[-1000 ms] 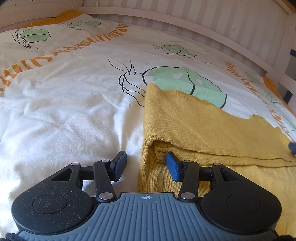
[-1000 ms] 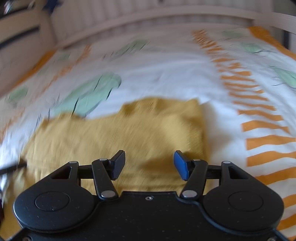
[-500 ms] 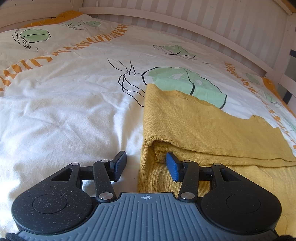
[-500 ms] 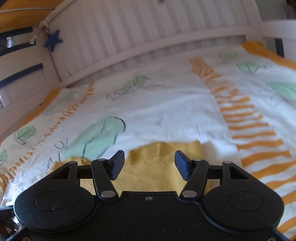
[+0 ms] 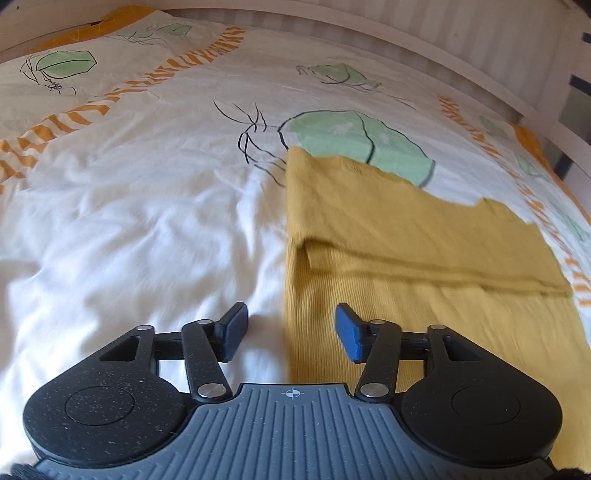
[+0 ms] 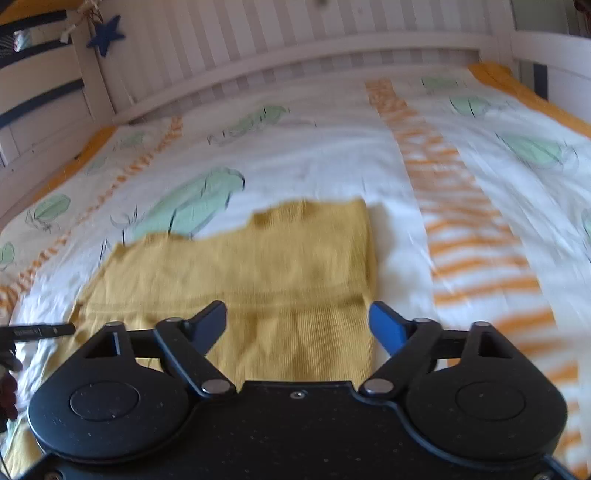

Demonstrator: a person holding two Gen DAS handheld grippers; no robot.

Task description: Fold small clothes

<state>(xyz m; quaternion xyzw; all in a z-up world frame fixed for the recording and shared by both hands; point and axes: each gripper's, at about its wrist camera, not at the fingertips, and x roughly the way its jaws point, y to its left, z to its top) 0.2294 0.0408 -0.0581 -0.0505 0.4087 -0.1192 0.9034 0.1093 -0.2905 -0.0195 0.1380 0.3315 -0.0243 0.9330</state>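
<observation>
A mustard-yellow knit garment (image 5: 406, 251) lies flat on the bed, its far part folded over toward me so a doubled edge crosses it. My left gripper (image 5: 291, 328) hovers just above its left edge with the jaws opening; the pads press on nothing. In the right wrist view the same garment (image 6: 258, 266) spreads ahead. There my right gripper (image 6: 297, 325) hangs over the garment's near right corner, jaws opening wide, with cloth below them but nothing gripped.
The bed cover (image 5: 129, 206) is white with green leaf prints and orange stripes. A white slatted headboard (image 6: 295, 48) runs along the far side, with a bed rail (image 6: 44, 110) and a blue star (image 6: 107, 35) at left. The left tool's tip (image 6: 40, 330) pokes in.
Both grippers have drawn back from the garment and widened their jaws, the right one much more. The right view swung up toward the headboard, then settled on the garment.
</observation>
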